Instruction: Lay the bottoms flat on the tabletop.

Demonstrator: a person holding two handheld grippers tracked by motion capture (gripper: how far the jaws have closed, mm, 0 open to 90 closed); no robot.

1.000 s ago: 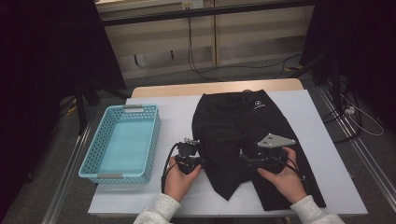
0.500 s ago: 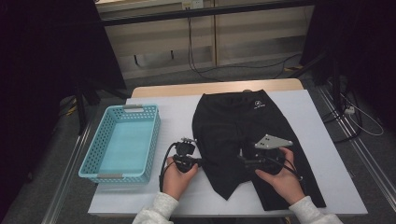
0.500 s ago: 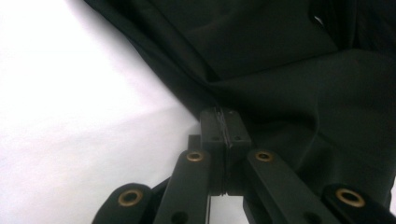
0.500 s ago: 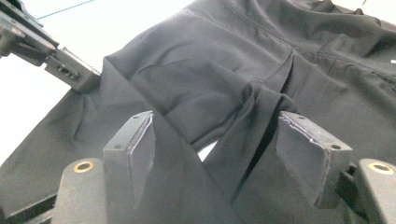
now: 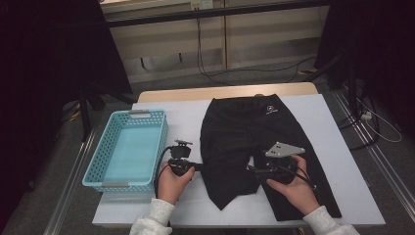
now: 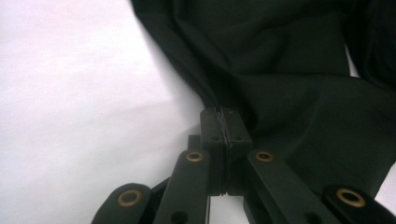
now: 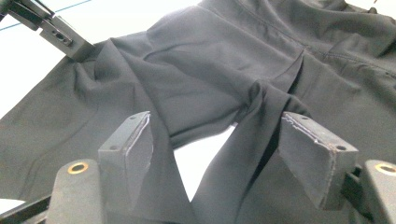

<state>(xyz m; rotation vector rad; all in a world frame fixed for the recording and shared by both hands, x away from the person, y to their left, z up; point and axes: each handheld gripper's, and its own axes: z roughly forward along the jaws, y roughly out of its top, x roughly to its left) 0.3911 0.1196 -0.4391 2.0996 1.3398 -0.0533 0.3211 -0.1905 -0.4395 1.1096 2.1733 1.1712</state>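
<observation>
Left gripper [image 6: 223, 122] clamped tight on the outer edge of the black shorts [image 5: 254, 147], pads [image 6: 233, 135] pressed flat together with a thin fold of cloth pinched at the tips; jaws just finished closing on that hem. Seen from above, left gripper [image 5: 198, 168] at roughly eight o'clock of the garment, pointing toward three o'clock, cloth bunching into creases running away from the pinch. Right gripper [image 7: 217, 154] standing apart, jaws spread, nothing between the pads [image 7: 135, 140], hovering over the crotch where the two legs part and a sliver of white table [image 5: 342, 142] shows through; from above, right gripper [image 5: 254, 171] at about five o'clock of the shorts, aimed toward nine o'clock. Shorts lying flat in the middle of the table, waistband and small logo at twelve o'clock, legs toward six. Blue basket [image 5: 103, 166] well off at nine o'clock. Risk, as a judgement: pinch looks shallow, taking perhaps only one layer, though hard to tell from so dark a fold; a pull toward nine o'clock could slip the hem free or drag the whole garment instead of folding it. With the right jaws not yet holding, nothing anchors the far leg, so an uneven lift could twist the cloth and leave a crooked crease.
</observation>
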